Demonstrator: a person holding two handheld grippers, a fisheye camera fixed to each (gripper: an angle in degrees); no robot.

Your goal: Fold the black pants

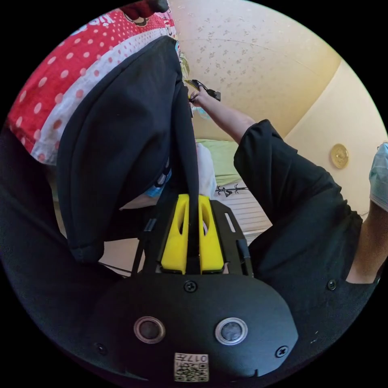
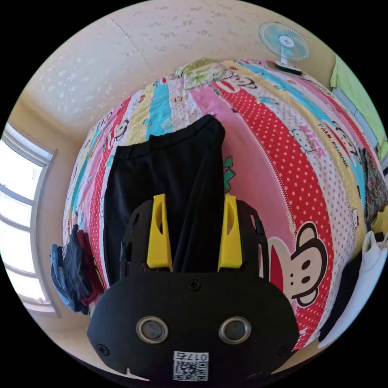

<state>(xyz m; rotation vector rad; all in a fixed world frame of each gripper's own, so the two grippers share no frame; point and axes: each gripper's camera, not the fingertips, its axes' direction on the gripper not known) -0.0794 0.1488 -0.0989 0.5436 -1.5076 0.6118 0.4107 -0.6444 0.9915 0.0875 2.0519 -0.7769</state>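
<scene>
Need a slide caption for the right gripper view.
Right gripper open, fingers straddling black pants on a cartoon-print bedspread.

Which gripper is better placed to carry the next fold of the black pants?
Probably left: the left gripper is already shut on a lifted fold of the black pants, while the right gripper has its jaws spread open around the cloth.

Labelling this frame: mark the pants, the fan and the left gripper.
pants [image 2: 190, 161]: right gripper view, upper leg cloth lying on the bed.
fan [image 2: 284, 41]: right gripper view, centre of its round head.
left gripper [image 1: 193, 226]: left gripper view, between its yellow jaws.
</scene>
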